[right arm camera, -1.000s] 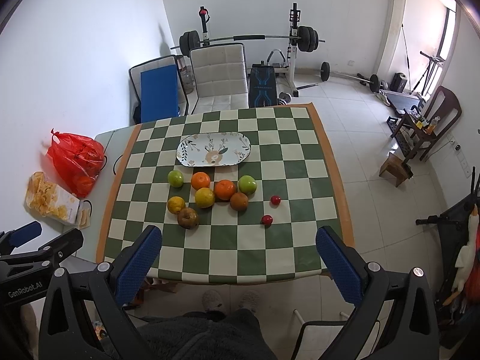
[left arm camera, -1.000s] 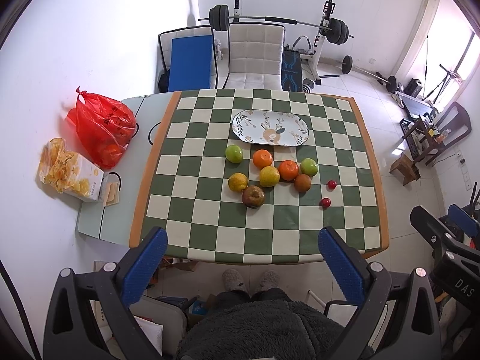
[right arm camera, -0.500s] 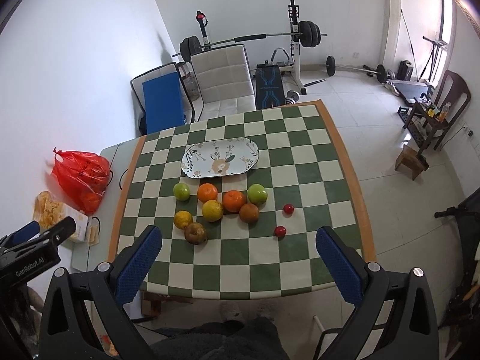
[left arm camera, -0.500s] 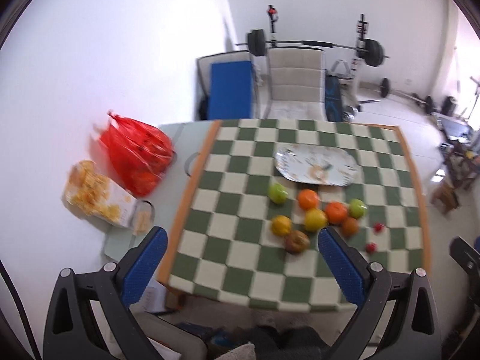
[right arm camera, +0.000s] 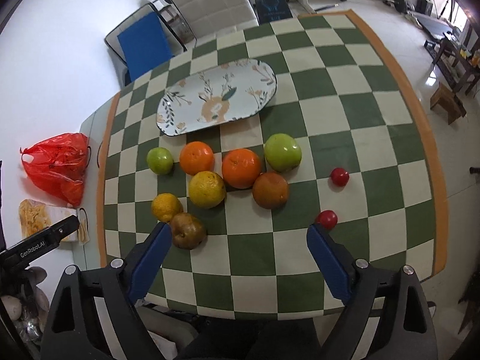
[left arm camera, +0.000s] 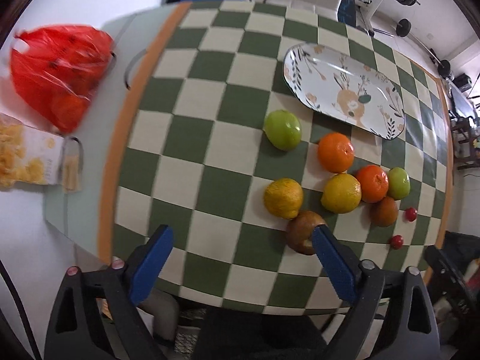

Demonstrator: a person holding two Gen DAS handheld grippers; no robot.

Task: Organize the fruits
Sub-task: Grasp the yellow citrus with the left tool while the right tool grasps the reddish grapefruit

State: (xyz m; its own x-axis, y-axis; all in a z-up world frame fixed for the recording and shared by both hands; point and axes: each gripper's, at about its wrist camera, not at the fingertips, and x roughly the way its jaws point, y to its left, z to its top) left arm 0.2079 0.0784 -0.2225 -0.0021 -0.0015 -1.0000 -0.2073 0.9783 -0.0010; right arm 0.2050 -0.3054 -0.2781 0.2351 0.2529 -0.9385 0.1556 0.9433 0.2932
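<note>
Left wrist view: the left gripper (left arm camera: pixel 241 241) is held above the near edge of the checkered table (left arm camera: pixel 192 138), fingers wide apart and nothing between them. The fruit cluster (left arm camera: pixel 342 193) is located right of centre. The oval plate (left arm camera: pixel 345 88) is placed beyond it, its long axis running from upper left to lower right. The brown pear (left arm camera: pixel 301 234) is partly covered by the right finger. A red bag (left arm camera: pixel 57 72) is seen at far left.

Right wrist view: the right gripper (right arm camera: pixel 238 237) is also held spread apart, unloaded. The plate (right arm camera: pixel 217 96) is shown with its long axis rising toward the right. The cluster is grouped just before it; two red cherry tomatoes (right arm camera: pixel 339 176) are set apart to the right.
</note>
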